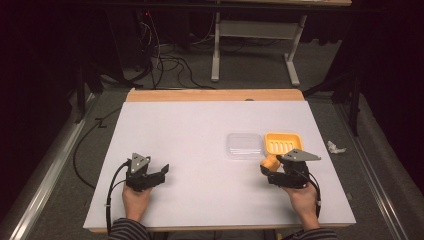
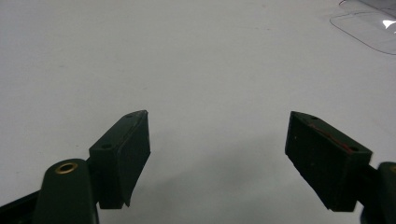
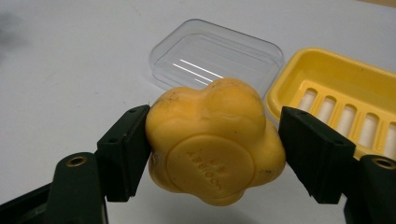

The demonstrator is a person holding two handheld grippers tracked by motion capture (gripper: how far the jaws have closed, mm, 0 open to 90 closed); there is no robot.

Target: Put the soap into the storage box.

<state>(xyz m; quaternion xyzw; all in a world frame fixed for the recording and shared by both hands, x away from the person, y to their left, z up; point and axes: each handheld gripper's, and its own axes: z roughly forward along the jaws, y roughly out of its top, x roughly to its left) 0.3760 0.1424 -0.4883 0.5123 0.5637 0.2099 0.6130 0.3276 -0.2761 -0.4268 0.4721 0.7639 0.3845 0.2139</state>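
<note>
Grey carpet floor (image 1: 250, 70), white table (image 1: 200, 130), dim room

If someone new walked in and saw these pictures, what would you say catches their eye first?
Most striking is the yellow flower-shaped soap, clamped between the jaws of the right gripper near the right side of the white table. Just beyond it lie the yellow soap dish with its slotted bottom and, beside that, a clear plastic lid flat on the table. The left gripper sits open over bare table at the left.
</note>
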